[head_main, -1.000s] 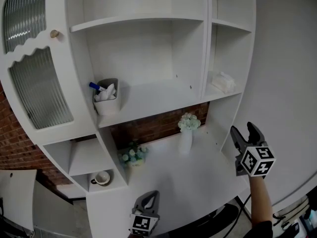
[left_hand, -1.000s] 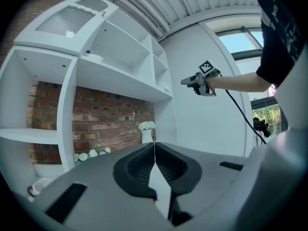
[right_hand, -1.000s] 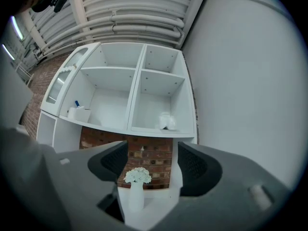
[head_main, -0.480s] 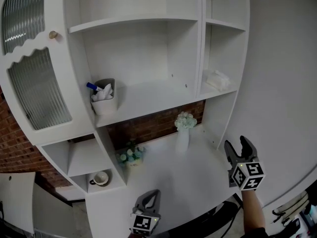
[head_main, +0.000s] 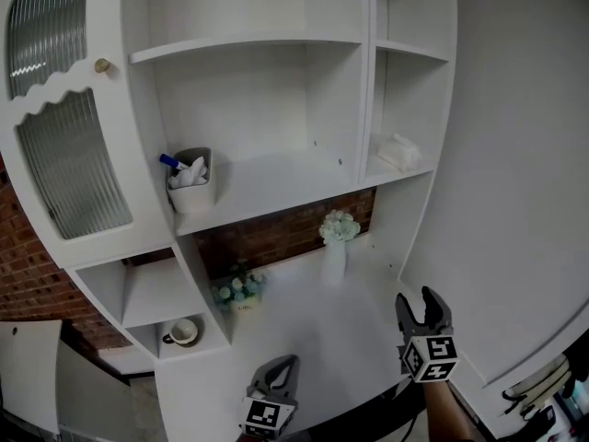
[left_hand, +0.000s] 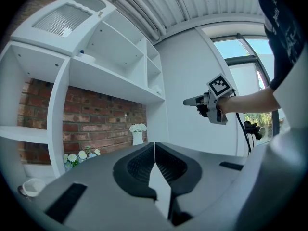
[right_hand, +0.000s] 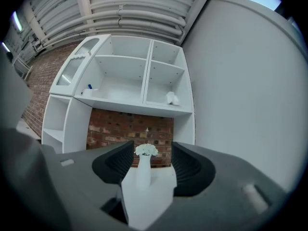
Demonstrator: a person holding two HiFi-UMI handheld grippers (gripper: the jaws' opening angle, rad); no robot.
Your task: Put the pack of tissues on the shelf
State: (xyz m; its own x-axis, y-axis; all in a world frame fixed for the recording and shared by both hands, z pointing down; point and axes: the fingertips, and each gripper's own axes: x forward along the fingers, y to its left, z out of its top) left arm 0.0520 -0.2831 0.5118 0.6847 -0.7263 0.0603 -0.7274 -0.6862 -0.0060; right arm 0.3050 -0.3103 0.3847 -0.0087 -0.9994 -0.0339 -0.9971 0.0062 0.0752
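**Right tool** [head_main: 417,304]: the jaws are apart and closing, with nothing between them. The vase [right_hand: 144,165] visible through the gap stands well beyond the jaws, on the tabletop [head_main: 304,334]. One second earlier this tool was at about 3 o'clock in the head view, close to the cabinet's outer upright. It is now at about 5 o'clock, low over the front of the tabletop, and its gap has narrowed.

**Left tool** [head_main: 281,365]: the jaws are together and empty. It sits at 6 o'clock, and its position is unchanged.

**Pack of tissues** [head_main: 398,151]: it lies flat on the shelf [head_main: 411,170] of the right-hand compartment, at about 2 o'clock. It is well apart from both tools and in the same place as one second earlier.

**Meaning for the task:** the pack rests unsupported on the shelf while the right tool backs away empty. The placement is therefore judged complete, and the present motion is judged a withdrawal.

**Orientation:** in the head view the pack's long axis runs roughly from 10 o'clock to 4 o'clock, from the inner upright toward the shelf's front edge. Its outline is soft and slightly crumpled. Which end counts as the front cannot be determined.
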